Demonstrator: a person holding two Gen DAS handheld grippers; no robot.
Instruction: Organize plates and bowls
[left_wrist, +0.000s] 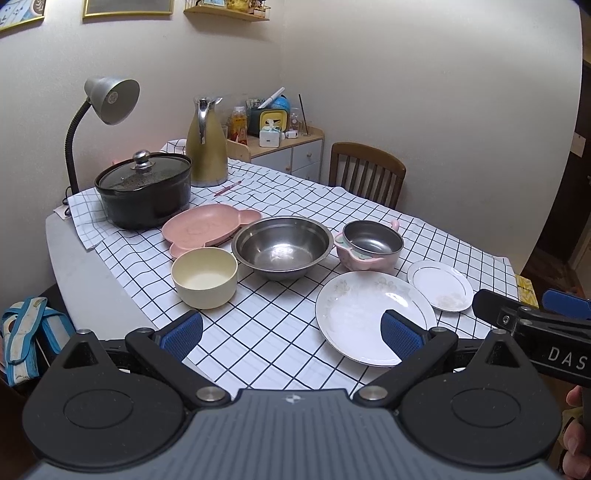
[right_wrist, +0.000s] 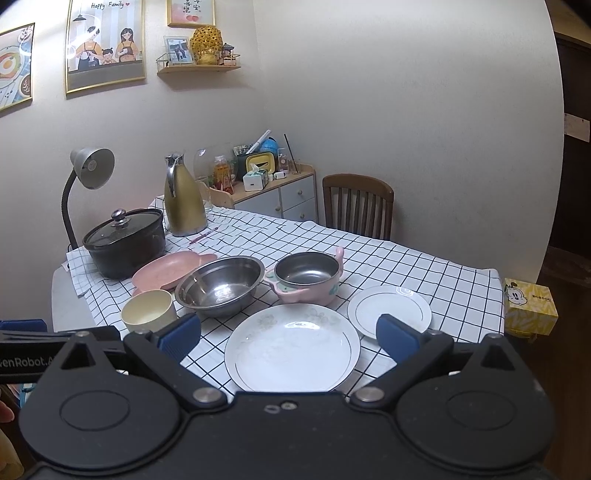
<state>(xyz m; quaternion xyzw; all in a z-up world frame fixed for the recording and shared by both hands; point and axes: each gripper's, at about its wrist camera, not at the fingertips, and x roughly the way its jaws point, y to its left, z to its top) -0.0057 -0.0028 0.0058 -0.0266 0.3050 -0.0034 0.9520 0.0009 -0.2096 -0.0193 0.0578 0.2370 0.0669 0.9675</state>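
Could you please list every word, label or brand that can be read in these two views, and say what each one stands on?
"Happy Family" on the framed poster on the wall.
"BOBDOG" on the yellow box at the table's right edge.
"DAS", cut off, on the right gripper body.
"enRobot.A", cut off, on the left gripper body.
Characters on the small framed picture: too blurred to read.
Bottle labels on the cabinet: too small to read.
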